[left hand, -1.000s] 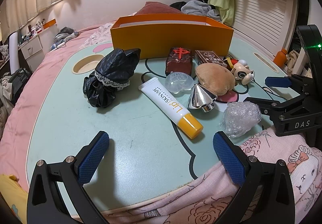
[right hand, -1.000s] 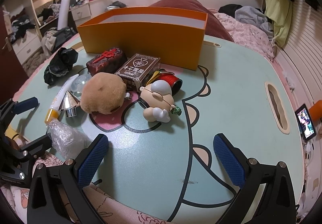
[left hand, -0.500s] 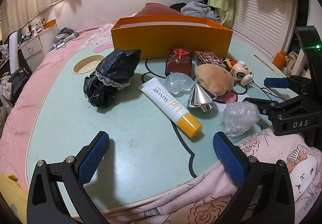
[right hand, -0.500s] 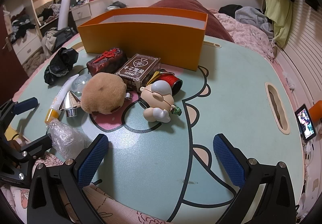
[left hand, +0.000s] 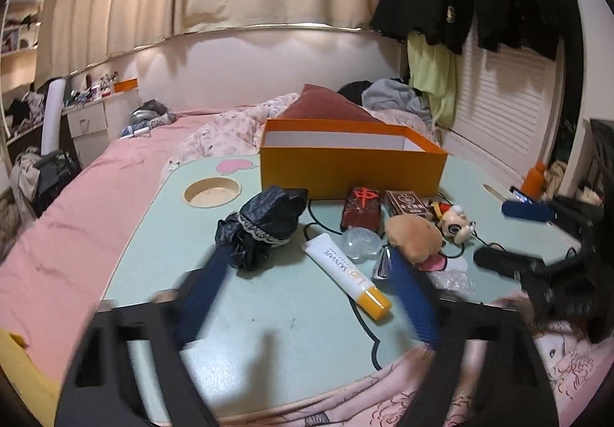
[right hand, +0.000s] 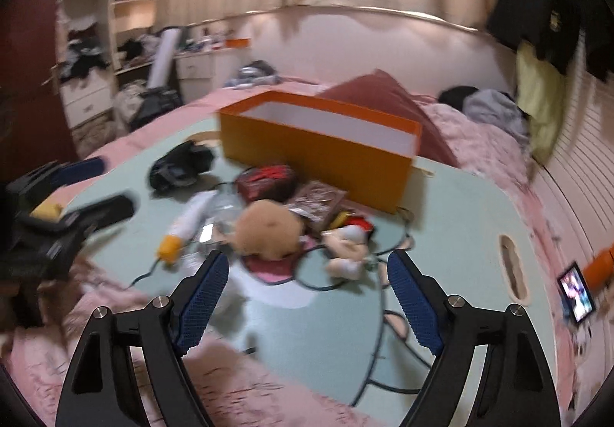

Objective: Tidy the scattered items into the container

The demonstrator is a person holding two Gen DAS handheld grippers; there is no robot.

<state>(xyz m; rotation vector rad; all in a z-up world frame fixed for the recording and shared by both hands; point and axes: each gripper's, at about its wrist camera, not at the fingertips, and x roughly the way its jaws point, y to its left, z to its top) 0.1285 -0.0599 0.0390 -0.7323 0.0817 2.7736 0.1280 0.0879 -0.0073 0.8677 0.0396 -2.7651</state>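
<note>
An open orange box [left hand: 353,166] [right hand: 318,137] stands at the far side of the green lap table [left hand: 268,319]. Scattered before it lie a black lace-trimmed bundle [left hand: 261,223], a white tube with an orange cap [left hand: 347,271], a clear round case [left hand: 360,241], a dark red block [left hand: 360,212], a card box [left hand: 406,202], a brown plush [left hand: 414,237] [right hand: 268,233], a small figure toy [left hand: 454,223] [right hand: 347,246] and crumpled clear plastic [left hand: 453,279]. My left gripper [left hand: 307,296] is open and empty above the table's near edge. My right gripper [right hand: 303,296] is open and empty, short of the plush.
The table sits on a bed with pink bedding [left hand: 76,220]. A round cup recess [left hand: 213,191] is at the table's far left and a slot [right hand: 512,267] at its right. A phone [right hand: 575,296] and an orange bottle [left hand: 533,179] lie to the right. Clothes hang at right.
Both grippers have lifted and tilted up, so the view shows more of the room. Both jaws have narrowed a little. Nothing on the table has moved.
</note>
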